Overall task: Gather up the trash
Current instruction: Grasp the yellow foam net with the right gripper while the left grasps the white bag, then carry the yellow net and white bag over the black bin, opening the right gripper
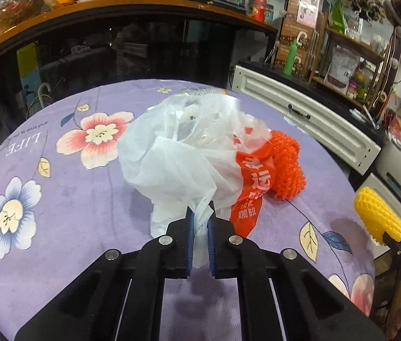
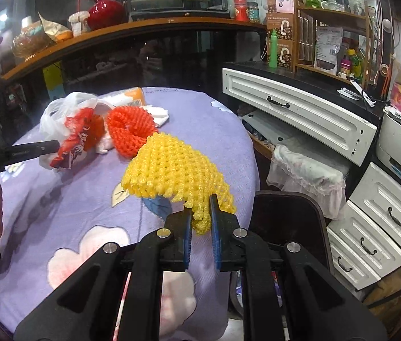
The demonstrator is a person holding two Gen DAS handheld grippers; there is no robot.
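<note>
Plastic bag point(image 1: 177, 153): on the purple cloth point(image 1: 58, 199), straight ahead of the left gripper point(image 1: 199, 221), whose jaws pinch its edge | foam net point(image 2: 172, 170): yellow, clamped in the right gripper point(image 2: 200, 213), clear of the cloth | advice: hold the bag mouth open and steady, feed the net in slowly | orange net point(image 2: 130, 130): just beyond, still loose

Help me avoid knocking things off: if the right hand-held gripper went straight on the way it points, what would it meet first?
Probably the orange foam net, just beyond the yellow foam net that the right hand-held gripper holds, though depth is unclear.
</note>
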